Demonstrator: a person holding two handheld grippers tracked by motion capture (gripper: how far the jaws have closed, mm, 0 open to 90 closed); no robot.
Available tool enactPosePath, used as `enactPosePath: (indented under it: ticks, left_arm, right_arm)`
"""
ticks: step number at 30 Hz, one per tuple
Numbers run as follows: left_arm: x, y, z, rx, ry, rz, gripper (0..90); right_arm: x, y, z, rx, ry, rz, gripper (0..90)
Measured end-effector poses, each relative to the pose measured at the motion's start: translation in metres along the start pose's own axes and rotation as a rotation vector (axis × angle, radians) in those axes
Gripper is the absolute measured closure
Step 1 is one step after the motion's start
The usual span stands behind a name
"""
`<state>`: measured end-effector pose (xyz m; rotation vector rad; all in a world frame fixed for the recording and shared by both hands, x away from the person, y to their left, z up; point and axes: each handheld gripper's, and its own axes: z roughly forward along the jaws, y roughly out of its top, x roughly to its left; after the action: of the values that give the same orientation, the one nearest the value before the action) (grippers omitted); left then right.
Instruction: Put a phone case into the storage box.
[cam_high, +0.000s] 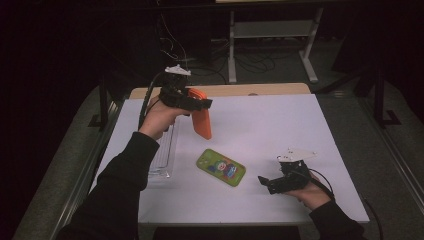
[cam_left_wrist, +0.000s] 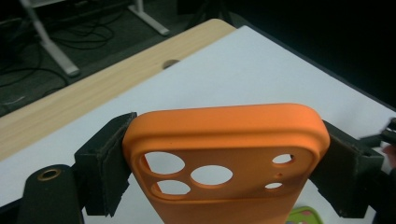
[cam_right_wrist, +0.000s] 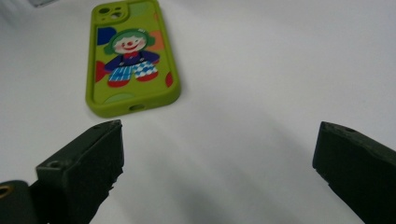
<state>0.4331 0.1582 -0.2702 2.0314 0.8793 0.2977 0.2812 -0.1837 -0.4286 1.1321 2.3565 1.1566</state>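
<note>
**Orange case clamped in left tongs, green case flat on table, right tongs wide open**

Far left on the white table (cam_high: 300, 125): a clear plastic tray (cam_high: 162, 155), long and shallow, lying along the left edge just beside the person's left sleeve (cam_high: 120, 185). Can't tell if anything sits in it; it looks see-through with nothing obvious, but glare and the arm hide part

Left gripper (cam_high: 192, 102) held up above the table's rear left part, over the far end of the tray area. Jaws closed down on the orange phone case (cam_high: 201, 117), one pad on each long side, near the camera-hole end. In the left gripper view the orange phone case (cam_left_wrist: 224, 154) spans the full gap between the pads, both pads touching its edges, hollow inner side facing the camera, camera cut-outs visible. The case hangs down from the jaws, tilted, lower end off the table or just near it; contact with the surface can't be made out

Centre: green phone case (cam_high: 220, 167) lying flat on the table, back side up, clown print showing, angled diagonally. Free, nothing touching it. It sits between the two grippers, below and right of the orange case, apart from the tray

Right: right gripper (cam_high: 270, 182) low near the table's front right part, jaws pointing left toward the green case. In the right gripper view jaws spread wide, nothing between them, bare table under the gap; green phone case (cam_right_wrist: 130, 60) lies ahead, near but not touching the pads

Behind the white surface a wooden table edge (cam_high: 225, 90) shows
</note>
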Motion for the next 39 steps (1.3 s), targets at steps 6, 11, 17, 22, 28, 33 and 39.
enactPosePath:
  ticks: [6, 11, 17, 22, 28, 33, 39]
  left_arm:
    - [0.020, 0.004, -0.012, -0.002, 0.069, -0.018, 15.7]
    - [0.038, 0.007, -0.019, 0.003, 0.140, -0.051, 15.7]
    - [0.058, 0.011, -0.022, 0.030, 0.230, -0.063, 15.7]
    - [0.072, 0.013, -0.023, 0.031, 0.300, -0.089, 15.6]
    - [0.087, 0.010, -0.014, 0.054, 0.414, -0.144, 15.6]
    - [0.100, 0.006, -0.005, 0.087, 0.479, -0.165, 15.5]
    - [0.113, 0.001, 0.007, 0.116, 0.535, -0.190, 15.3]
  right_arm:
    - [0.004, -0.005, -0.001, 0.013, -0.001, -0.024, 1.2]
    - [0.002, -0.005, 0.000, 0.018, -0.006, -0.028, 1.2]
    - [0.000, -0.006, -0.001, 0.008, -0.012, -0.025, 1.2]
    - [0.001, -0.006, 0.000, 0.010, 0.000, -0.026, 1.2]
    - [0.002, -0.005, -0.001, 0.002, 0.006, -0.026, 1.2]
    - [0.001, -0.004, -0.002, -0.011, 0.009, -0.026, 1.2]
    - [0.001, -0.004, -0.003, -0.010, 0.012, -0.023, 1.2]
